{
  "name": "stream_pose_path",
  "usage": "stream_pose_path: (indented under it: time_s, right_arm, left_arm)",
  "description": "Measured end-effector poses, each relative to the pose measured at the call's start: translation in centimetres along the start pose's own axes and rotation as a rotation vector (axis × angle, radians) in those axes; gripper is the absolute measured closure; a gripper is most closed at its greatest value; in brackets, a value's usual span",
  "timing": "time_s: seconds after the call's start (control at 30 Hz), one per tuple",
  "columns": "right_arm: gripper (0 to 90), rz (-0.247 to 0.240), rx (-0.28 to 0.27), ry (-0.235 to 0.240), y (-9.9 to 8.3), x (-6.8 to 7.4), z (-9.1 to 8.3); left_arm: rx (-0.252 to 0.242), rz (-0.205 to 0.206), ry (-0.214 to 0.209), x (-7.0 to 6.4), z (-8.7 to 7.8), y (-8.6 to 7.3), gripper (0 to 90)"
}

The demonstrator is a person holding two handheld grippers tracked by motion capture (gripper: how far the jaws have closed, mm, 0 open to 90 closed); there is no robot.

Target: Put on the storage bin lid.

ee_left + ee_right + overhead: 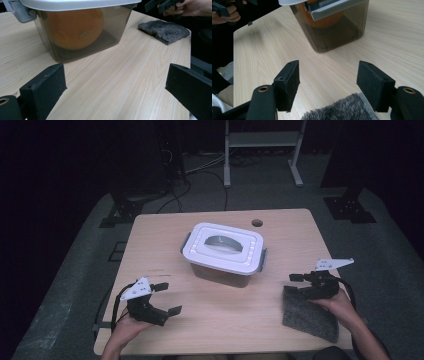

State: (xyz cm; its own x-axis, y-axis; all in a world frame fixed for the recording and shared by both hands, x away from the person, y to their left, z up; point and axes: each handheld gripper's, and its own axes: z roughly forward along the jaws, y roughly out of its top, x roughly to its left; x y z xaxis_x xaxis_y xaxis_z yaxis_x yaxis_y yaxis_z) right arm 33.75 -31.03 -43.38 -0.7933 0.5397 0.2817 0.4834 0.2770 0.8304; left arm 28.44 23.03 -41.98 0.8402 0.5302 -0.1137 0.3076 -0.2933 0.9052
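There is one table (150,235), of light wood, and both tongs are over its near part. On it stands one box (223,254), smoky and see-through, with a white lid (222,248) that has a grey handle (223,241) in its middle. The box is between the two tongs and further from the person than both of them. Grey clips hold the lid at the two short sides; I count two, one clip (185,242) on the side of the left tongs and one on the other side.

Inside the box lies one orange fruit (75,27), round, resting on the bottom. The wall of the box and the closed lid stand between it and the tongs.

There is one grey cloth (310,312), folded and fuzzy. It lies under and just before the right tongs (299,277), near the table edge, well apart from the box.

The left tongs (167,298) hover over bare wood, to the left of the box and nearer to the person. Their jaws are spread wide and hold nothing. The right tongs also have the jaws spread apart, with nothing between them; the cloth edge (342,108) shows just below them.
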Motion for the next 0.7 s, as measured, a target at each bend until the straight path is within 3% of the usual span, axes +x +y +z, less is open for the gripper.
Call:
stream_pose_path:
  time_s: [0.7]
  right_arm:
    - [32.2,0.029,-0.018,-0.014,-2.6,0.4,-0.5]
  left_arm:
    - [0.006,0.002,-0.006,-0.1,0.2,0.0,2.2]
